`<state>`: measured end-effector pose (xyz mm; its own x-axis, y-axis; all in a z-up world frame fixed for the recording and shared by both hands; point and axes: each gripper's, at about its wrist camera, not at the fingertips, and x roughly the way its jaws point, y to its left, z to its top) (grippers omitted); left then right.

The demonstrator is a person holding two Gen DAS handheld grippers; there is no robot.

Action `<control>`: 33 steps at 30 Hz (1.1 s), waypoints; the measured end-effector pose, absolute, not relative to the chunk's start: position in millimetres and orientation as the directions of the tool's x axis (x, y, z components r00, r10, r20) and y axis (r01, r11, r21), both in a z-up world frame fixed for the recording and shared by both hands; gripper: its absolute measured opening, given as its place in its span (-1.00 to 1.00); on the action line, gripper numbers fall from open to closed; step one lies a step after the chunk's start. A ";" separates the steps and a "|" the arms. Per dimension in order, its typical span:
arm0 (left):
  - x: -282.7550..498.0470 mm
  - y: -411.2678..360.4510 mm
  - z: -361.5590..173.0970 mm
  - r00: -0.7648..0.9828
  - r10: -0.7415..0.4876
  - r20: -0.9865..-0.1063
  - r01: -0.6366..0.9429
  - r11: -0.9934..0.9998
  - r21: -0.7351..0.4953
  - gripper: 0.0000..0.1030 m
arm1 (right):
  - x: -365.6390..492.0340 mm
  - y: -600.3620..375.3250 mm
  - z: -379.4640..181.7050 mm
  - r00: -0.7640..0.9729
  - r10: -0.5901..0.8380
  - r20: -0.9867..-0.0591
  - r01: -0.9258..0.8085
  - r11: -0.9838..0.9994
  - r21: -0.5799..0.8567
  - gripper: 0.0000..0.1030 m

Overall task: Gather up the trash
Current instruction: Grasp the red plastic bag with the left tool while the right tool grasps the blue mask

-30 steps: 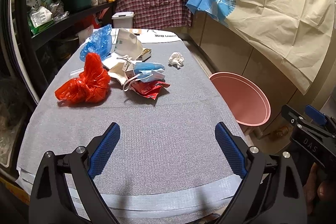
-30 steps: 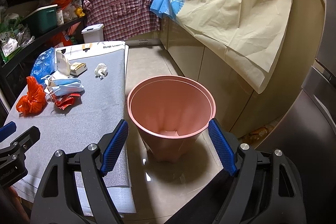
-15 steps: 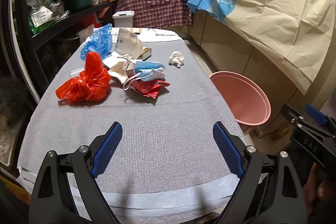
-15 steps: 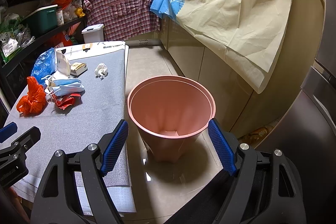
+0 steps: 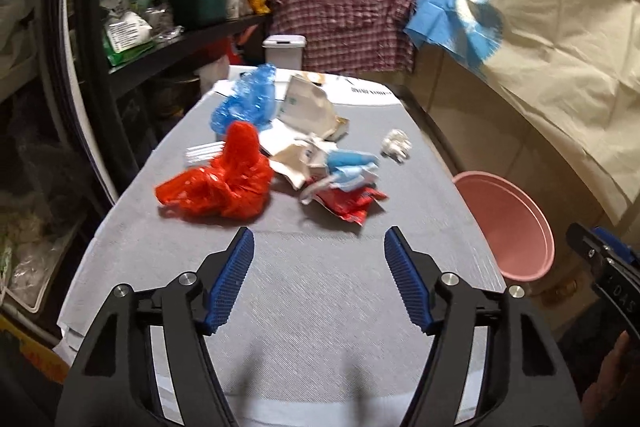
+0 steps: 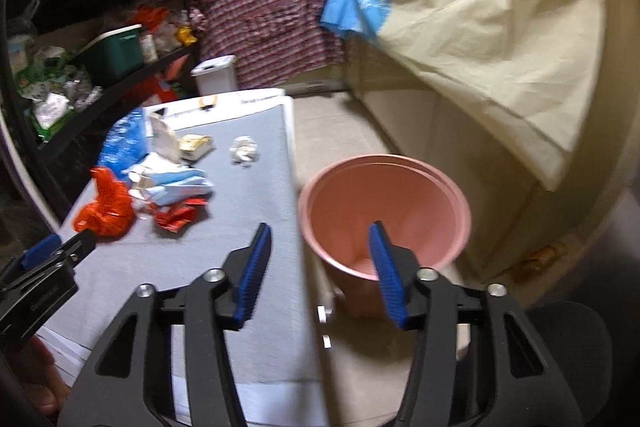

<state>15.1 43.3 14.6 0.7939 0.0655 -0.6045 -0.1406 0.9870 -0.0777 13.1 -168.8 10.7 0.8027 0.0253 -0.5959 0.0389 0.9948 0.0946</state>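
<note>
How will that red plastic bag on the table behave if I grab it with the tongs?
The red plastic bag looks crumpled and thin, so it will probably be floppy and crush flat between the pads. It seems very light, so a push would likely slide it across the grey table cover. Loose ends may dangle when lifted.

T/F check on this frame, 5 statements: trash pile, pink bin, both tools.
1. The left tool is open and holds nothing. True.
2. The red plastic bag is already in the pink bin. False: it lies on the grey table.
3. The pink bin stands on the floor beside the table. True.
4. The right tool grips the crumpled white tissue. False: it is open and empty.
5. The blue plastic bag lies farther up the table than the red one. True.
</note>
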 end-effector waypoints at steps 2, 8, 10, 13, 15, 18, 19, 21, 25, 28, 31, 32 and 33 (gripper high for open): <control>20.0 50.1 16.0 0.798 0.084 -0.597 -0.157 0.985 -0.071 0.28 | 24.7 -158.1 9.6 0.796 0.083 -0.599 -0.008 0.992 0.128 -0.25; 39.2 71.5 12.5 0.801 0.128 -0.584 -0.196 0.979 -0.056 0.20 | 58.8 -114.3 5.1 0.770 0.215 -0.601 -0.125 0.974 0.187 -0.39; 45.4 78.1 8.1 0.792 0.140 -0.594 -0.212 0.976 -0.054 0.18 | 70.1 -100.0 2.1 0.758 0.247 -0.604 -0.150 0.967 0.206 -0.39; 52.3 88.7 1.2 0.778 0.157 -0.608 -0.243 0.968 -0.062 0.17 | 86.9 -84.4 -4.8 0.740 0.275 -0.613 -0.164 0.959 0.232 -0.36; 56.3 95.9 -2.2 0.771 0.171 -0.613 -0.264 0.962 -0.063 0.17 | 99.3 -74.2 -8.8 0.729 0.291 -0.620 -0.167 0.953 0.252 -0.36; 62.2 107.5 -7.1 0.763 0.192 -0.617 -0.294 0.954 -0.066 0.17 | 118.7 -59.5 -16.0 0.702 0.324 -0.634 -0.177 0.942 0.285 -0.35; 64.8 111.4 -9.3 0.759 0.199 -0.620 -0.303 0.951 -0.067 0.17 | 124.4 -54.6 -18.3 0.695 0.332 -0.638 -0.180 0.939 0.292 -0.33; 70.0 118.9 -12.6 0.752 0.206 -0.626 -0.320 0.945 -0.072 0.17 | 135.1 -47.2 -23.4 0.678 0.347 -0.648 -0.185 0.934 0.307 -0.28; 80.0 129.5 -19.6 0.742 0.201 -0.640 -0.336 0.937 -0.095 0.17 | 150.2 -33.4 -34.0 0.639 0.379 -0.669 -0.194 0.922 0.336 -0.08; 87.6 135.2 -23.3 0.741 0.198 -0.642 -0.343 0.933 -0.108 0.17 | 157.2 -26.5 -39.4 0.624 0.383 -0.681 -0.199 0.921 0.336 -0.06; 93.1 137.0 -28.0 0.734 0.190 -0.652 -0.346 0.931 -0.118 0.17 | 163.8 -25.1 -46.2 0.601 0.385 -0.701 -0.187 0.920 0.345 -0.06; 95.8 137.4 -30.3 0.730 0.186 -0.658 -0.346 0.931 -0.120 0.17 | 165.5 -24.3 -48.6 0.593 0.384 -0.707 -0.183 0.920 0.346 -0.06; 98.3 137.1 -32.5 0.726 0.182 -0.663 -0.344 0.931 -0.121 0.17 | 166.5 -23.7 -50.6 0.590 0.381 -0.712 -0.182 0.922 0.342 -0.06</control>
